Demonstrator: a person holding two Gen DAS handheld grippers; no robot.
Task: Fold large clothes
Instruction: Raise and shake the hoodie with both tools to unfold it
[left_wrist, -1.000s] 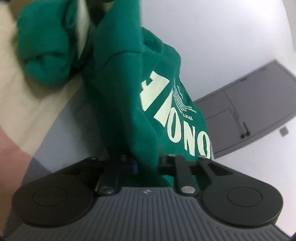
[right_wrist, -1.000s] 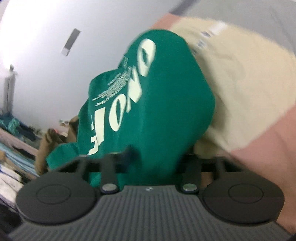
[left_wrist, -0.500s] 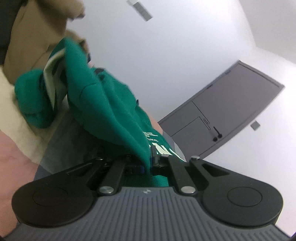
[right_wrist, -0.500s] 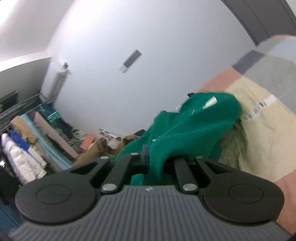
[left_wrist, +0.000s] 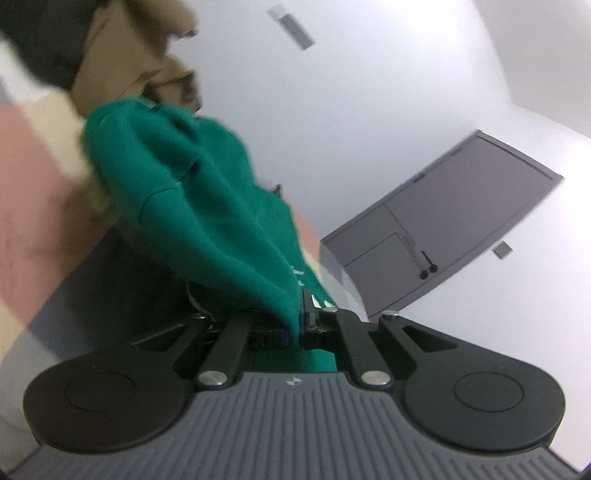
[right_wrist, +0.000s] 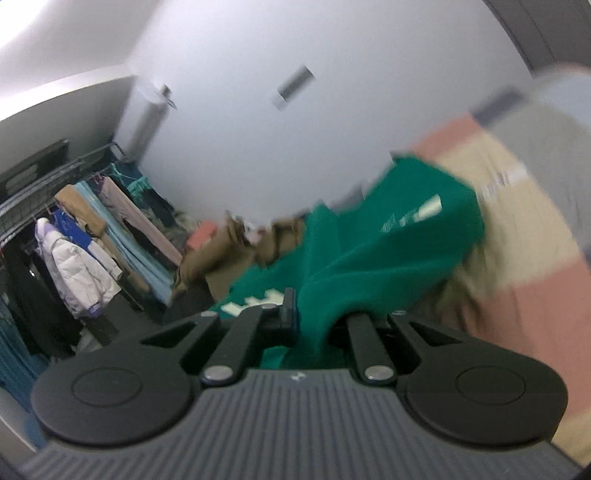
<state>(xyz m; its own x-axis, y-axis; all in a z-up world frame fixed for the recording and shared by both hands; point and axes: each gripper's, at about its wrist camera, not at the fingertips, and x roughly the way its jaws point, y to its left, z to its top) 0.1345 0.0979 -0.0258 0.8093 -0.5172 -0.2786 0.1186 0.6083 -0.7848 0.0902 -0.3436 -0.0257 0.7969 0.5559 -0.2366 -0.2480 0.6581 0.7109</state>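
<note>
You hold the green sweatshirt (left_wrist: 207, 206) up by two spots so it can hang open and be laid flat. Your left gripper (left_wrist: 301, 317) is squeezed tight on its cloth; your right gripper (right_wrist: 314, 317) pinches cloth too. Farther off, its far end drapes toward the striped blanket (right_wrist: 535, 295)

Soft, even indoor light; motion blur and fisheye-curved edges.

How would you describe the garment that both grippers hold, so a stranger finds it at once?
Look at the bed with its pink, cream and grey cover. Above it hangs a green sweatshirt, pinched by the left gripper and the right gripper. Unlike the brown clothes behind, it carries pale printed lettering.
</note>
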